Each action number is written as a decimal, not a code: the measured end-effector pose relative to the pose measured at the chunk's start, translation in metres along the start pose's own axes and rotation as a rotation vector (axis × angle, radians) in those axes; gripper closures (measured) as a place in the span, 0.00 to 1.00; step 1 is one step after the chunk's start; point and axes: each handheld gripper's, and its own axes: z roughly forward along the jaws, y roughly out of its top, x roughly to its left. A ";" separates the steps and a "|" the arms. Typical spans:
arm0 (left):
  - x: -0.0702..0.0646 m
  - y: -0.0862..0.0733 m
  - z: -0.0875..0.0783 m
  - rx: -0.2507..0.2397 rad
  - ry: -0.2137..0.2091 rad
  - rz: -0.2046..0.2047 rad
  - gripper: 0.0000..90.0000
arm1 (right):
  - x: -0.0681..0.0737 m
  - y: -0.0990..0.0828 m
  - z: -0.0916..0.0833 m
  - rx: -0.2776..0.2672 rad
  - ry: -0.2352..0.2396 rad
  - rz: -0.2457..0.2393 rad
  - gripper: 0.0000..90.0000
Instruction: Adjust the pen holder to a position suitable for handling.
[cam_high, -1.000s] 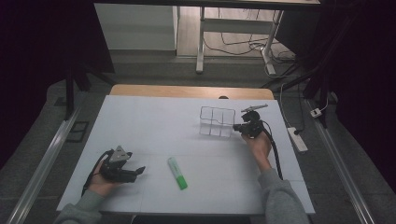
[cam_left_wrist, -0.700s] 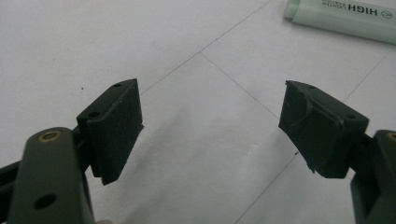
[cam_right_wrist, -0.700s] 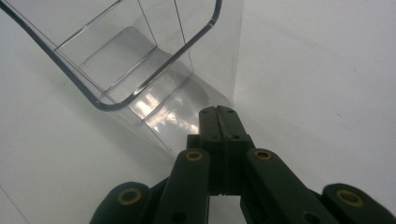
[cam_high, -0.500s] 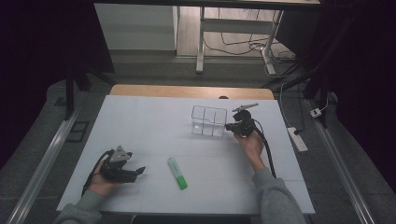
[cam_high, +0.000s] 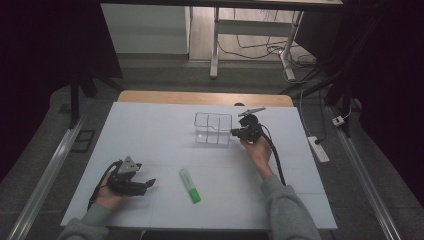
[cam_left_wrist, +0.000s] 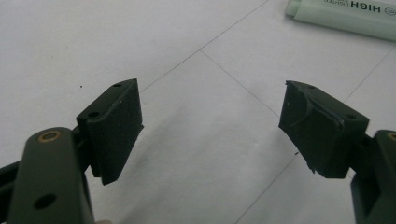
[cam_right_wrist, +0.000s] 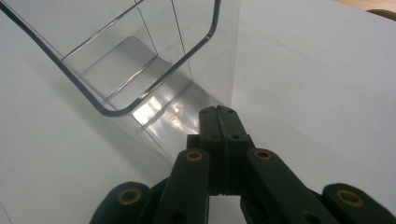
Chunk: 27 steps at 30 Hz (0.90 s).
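A clear plastic box (cam_high: 213, 128) with inner dividers stands on the white table (cam_high: 165, 130), right of centre. My right gripper (cam_high: 236, 133) is at its right side. In the right gripper view the jaws are shut together (cam_right_wrist: 218, 112), with nothing between them and their tips against the outer wall of the box (cam_right_wrist: 140, 60) near its base. A green highlighter (cam_high: 190, 185) lies near the front, capped. My left gripper (cam_high: 146, 185) rests on the table left of it, open and with nothing between its pads (cam_left_wrist: 210, 126). The highlighter (cam_left_wrist: 345, 14) lies beyond its far pad.
A wooden strip (cam_high: 200, 97) runs along the table's far edge. A power strip (cam_high: 318, 148) lies on the floor to the right, and metal rails run along both sides. Bare white surface lies between the highlighter and the box.
My right gripper has moved left across the table, and the clear box has slid left with it. The left gripper and the highlighter have stayed put.
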 end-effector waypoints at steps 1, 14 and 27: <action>0.000 0.000 0.000 0.000 0.000 0.000 0.23 | 0.001 0.000 0.001 0.003 0.000 -0.005 0.99; 0.000 0.000 0.000 0.001 0.003 -0.002 0.23 | 0.002 0.001 -0.003 -0.001 0.016 -0.012 1.00; 0.000 0.000 -0.001 -0.001 0.003 0.003 0.23 | 0.010 -0.027 -0.036 -0.017 -0.012 -0.029 1.00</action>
